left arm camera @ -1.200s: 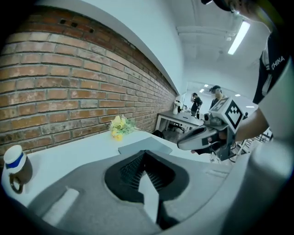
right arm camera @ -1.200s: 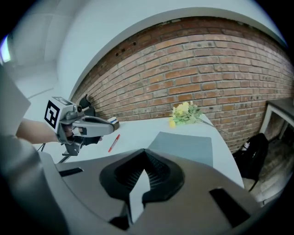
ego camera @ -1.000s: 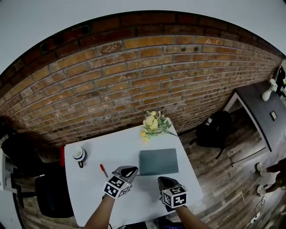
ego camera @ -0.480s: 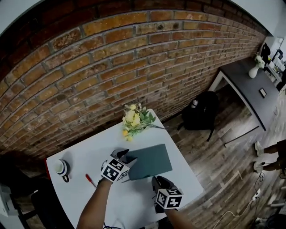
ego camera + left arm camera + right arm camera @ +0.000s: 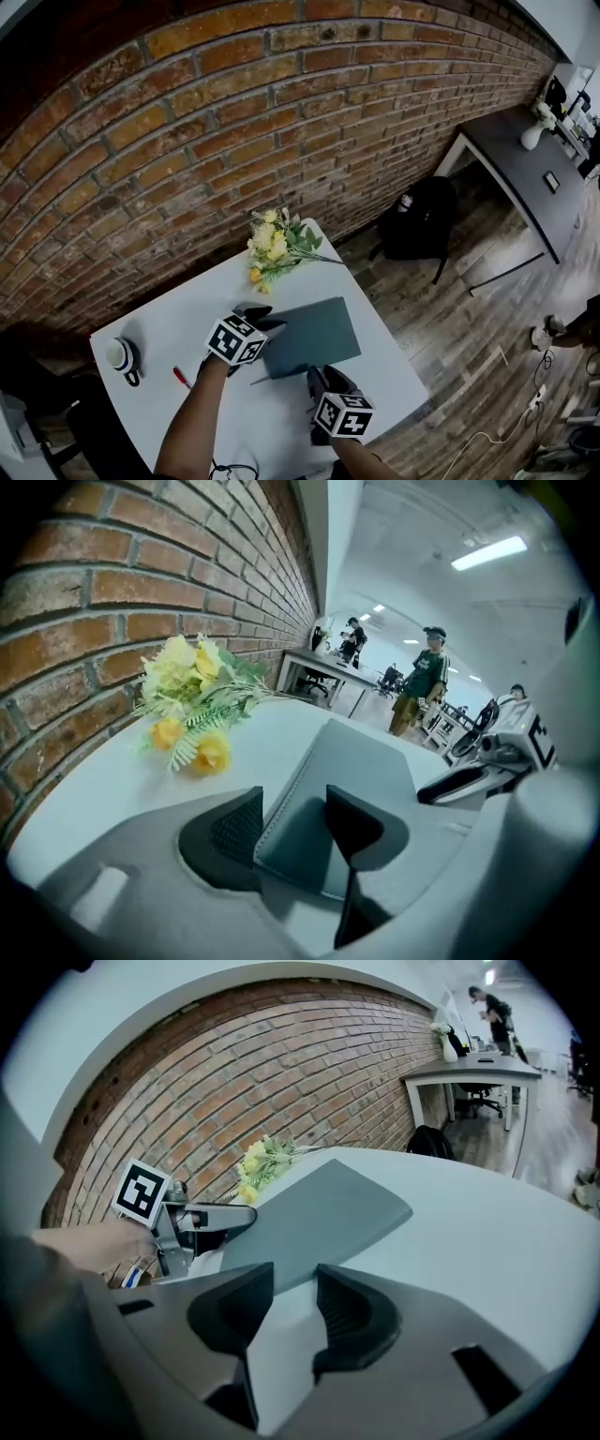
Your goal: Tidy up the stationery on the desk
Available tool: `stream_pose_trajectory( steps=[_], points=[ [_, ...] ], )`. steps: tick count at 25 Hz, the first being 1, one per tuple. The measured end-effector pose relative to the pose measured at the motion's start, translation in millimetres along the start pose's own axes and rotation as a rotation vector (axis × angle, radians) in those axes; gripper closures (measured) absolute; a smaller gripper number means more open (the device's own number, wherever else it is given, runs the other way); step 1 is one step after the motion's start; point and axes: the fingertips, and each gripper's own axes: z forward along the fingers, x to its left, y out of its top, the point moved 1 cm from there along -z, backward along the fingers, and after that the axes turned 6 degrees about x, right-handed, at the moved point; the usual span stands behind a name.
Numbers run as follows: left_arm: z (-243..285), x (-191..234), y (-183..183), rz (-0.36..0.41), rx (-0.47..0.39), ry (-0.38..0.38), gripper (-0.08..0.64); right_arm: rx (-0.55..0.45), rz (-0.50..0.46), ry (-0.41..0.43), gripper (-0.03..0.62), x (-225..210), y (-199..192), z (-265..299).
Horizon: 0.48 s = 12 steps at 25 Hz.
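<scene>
The grey notebook point(image 5: 314, 330) lies flat on the white desk point(image 5: 375, 370) as before, but the left gripper point(image 5: 264, 324) has come in to its left corner, and both grippers' jaws have just been opening. A shallow bite could catch only the cover, so it might flop open or skid toward the flowers point(image 5: 275, 246). That corner sits untouched between the left's parted jaws, while the right gripper point(image 5: 317, 382), open and empty, is just short of the near edge.

Grey notebook point(image 5: 314, 333) — white desk point(image 5: 281, 412)
</scene>
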Motion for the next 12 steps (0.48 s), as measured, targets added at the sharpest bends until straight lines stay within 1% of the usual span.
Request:
stream_pose_trajectory(
  steps=[3, 6, 7, 12],
  points=[
    [-2, -1, -2, -0.019, -0.012, 0.023, 0.35, 0.004, 0.003, -0.018, 0.443, -1, 0, 2],
    [-5, -3, -10, -0.066, -0.01, 0.04, 0.357, 0.018, -0.017, -0.025, 0.452, -5, 0, 2],
    [-7, -5, -14, -0.085, -0.008, 0.044, 0.359, 0.026, -0.031, -0.025, 0.465, -7, 0, 1],
    [-24, -17, -40, -0.182, -0.008, 0.085, 0.377, 0.078, -0.127, -0.006, 0.472, -11, -2, -1]
  ],
)
